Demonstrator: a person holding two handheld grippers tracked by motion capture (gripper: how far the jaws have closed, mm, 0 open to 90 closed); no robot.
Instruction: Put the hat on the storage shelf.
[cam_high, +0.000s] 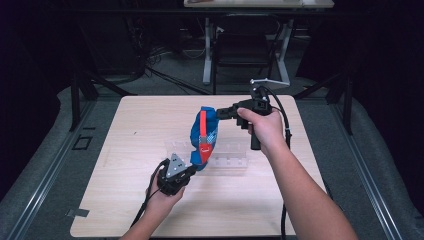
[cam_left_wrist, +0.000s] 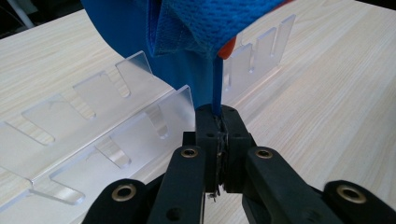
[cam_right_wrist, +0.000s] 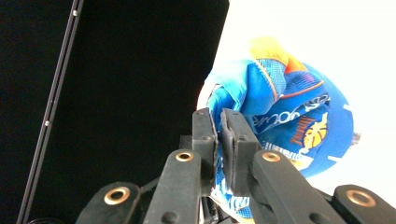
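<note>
The blue garment (cam_high: 204, 135) is held stretched above the clear rack (cam_high: 227, 155), clamped by both grippers' fingers, left gripper (cam_high: 191, 169) and right gripper (cam_high: 220, 114), likely for hanging.

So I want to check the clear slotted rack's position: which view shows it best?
The left gripper view: the clear slotted rack runs close up, slots distinct, behind the blue garment. In the high view the rack is faint and partly covered. The right gripper view gives nothing clear of it.

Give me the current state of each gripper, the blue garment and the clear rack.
left gripper: shut on the blue garment's lower edge.
right gripper: shut on its upper end.
blue garment: lifted, stretched between both grippers above the rack.
clear rack: flat on the table, slots unfilled.
</note>
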